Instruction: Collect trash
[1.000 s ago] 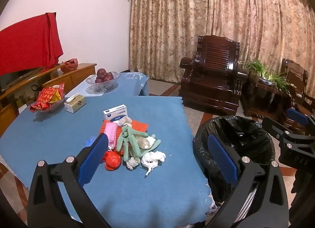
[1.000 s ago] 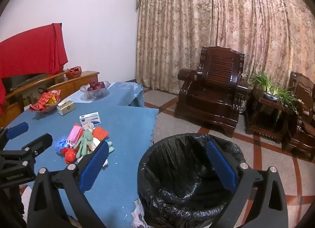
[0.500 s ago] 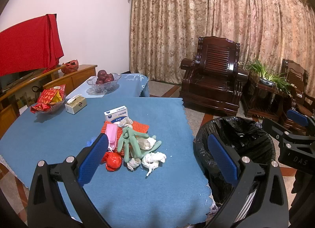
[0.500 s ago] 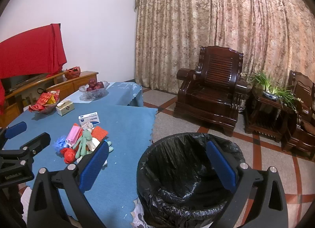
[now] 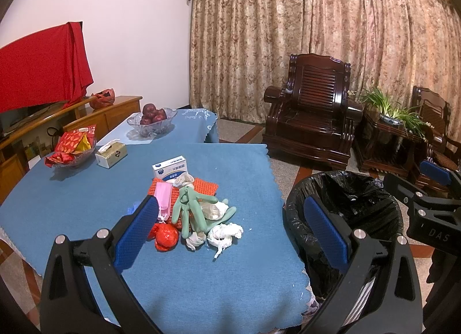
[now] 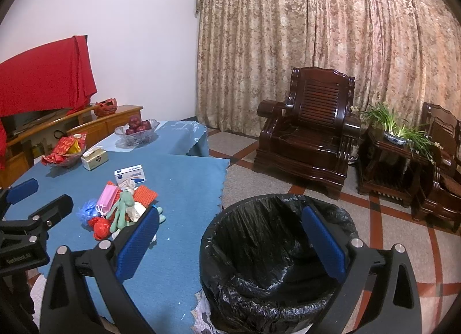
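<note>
- Both of your grippers have eased back and tilted a little since a second ago, so the table sits slightly lower in each view; nothing on it has shifted.
- Your left gripper (image 5: 230, 224) hangs above the near edge of the blue table (image 5: 72, 189), jaws spread wide and holding nothing.
- Your right gripper (image 6: 230, 233) hangs over the black-lined trash bin (image 6: 259, 247), also spread wide and empty.
- The trash pile (image 5: 196, 210) lies near the middle of the table, straight ahead of the left gripper and just beyond its fingertips.
- In the pile: a green rubber glove (image 5: 193, 210), crumpled white tissues (image 5: 224, 233), a red wrapper (image 5: 165, 236), a pink mask (image 5: 162, 200), an orange mat (image 5: 201, 187) and a small white box (image 5: 173, 168).
- The glove's long axis runs away from you, roughly in line with the left gripper's fingers.
- The bin stands off the table's right edge, to the right of the pile.
- Your left hand looks the nearer one for a first pick; the tissues at the pile's near edge seem the easiest reach.
</note>
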Tool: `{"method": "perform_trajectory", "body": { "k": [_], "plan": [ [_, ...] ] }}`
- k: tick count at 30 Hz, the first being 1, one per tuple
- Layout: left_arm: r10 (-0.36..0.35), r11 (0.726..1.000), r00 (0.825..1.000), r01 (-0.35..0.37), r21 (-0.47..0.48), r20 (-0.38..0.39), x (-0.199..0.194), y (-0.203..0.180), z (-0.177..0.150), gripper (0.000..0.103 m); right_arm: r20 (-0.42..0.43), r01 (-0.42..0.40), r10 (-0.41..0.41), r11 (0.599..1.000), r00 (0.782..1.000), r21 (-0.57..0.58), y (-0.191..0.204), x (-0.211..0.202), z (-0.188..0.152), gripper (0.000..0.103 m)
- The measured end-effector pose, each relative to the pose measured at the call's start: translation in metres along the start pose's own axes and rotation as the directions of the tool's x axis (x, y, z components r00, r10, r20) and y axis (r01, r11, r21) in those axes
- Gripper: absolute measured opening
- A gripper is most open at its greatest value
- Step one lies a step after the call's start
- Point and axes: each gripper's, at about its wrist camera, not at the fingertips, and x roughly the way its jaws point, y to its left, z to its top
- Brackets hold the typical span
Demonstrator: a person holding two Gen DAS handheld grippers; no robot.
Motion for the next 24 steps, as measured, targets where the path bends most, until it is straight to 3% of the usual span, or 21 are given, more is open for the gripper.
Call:
{"method": "perform_trajectory", "body": {
  "k": [24],
  "plan": [
    [0.001,1.0,1.0,-0.001,0.001,0.003,-0.0003,0.0002,0.0018,0.098,0.001,0.0,0.0,1.0,1.0,0.003,0.0005,-0.0002,0.0004,0.097]
  ]
}}
